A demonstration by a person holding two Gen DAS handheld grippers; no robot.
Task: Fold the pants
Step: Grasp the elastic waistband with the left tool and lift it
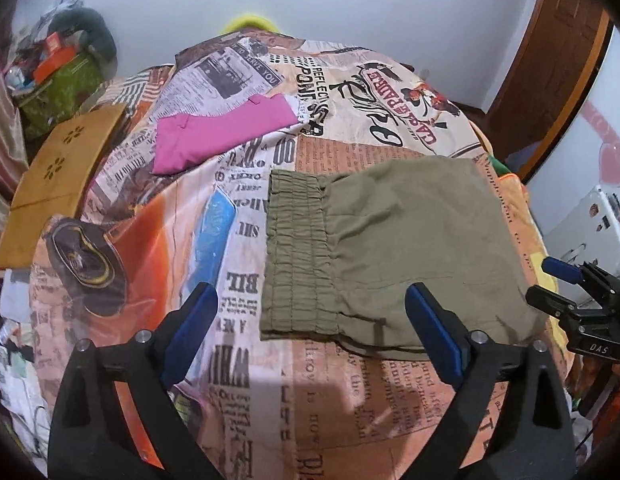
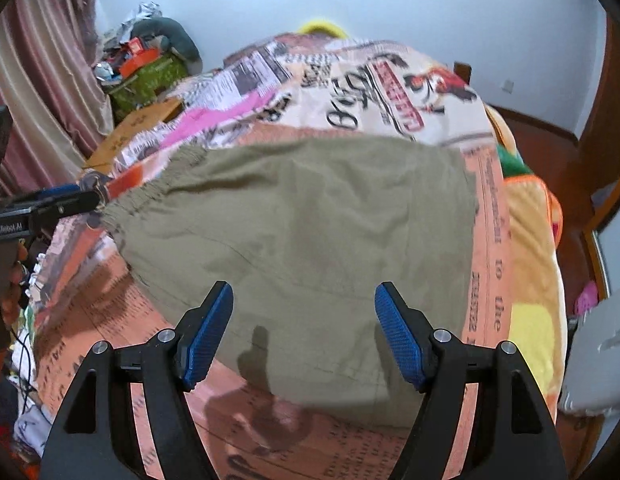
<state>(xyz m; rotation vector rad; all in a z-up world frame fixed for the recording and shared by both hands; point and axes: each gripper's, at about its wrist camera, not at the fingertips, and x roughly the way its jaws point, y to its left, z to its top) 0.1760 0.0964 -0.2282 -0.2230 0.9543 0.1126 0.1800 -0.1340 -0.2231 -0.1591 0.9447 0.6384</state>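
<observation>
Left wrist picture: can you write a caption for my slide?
Open left gripper above folded olive-green elastic-waist pants on a newspaper-print bedspread, with a folded pink garment behind.

Right wrist view blurred; pink garment (image 2: 214, 120) half hidden behind olive pants (image 2: 310, 220).

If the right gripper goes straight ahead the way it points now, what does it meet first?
Most likely the folded olive pants. The right gripper is open and empty, tilted down toward the cloth, which fills the space between and beyond its fingers. Depth is hard to judge, but nothing else shows in that line.
</observation>
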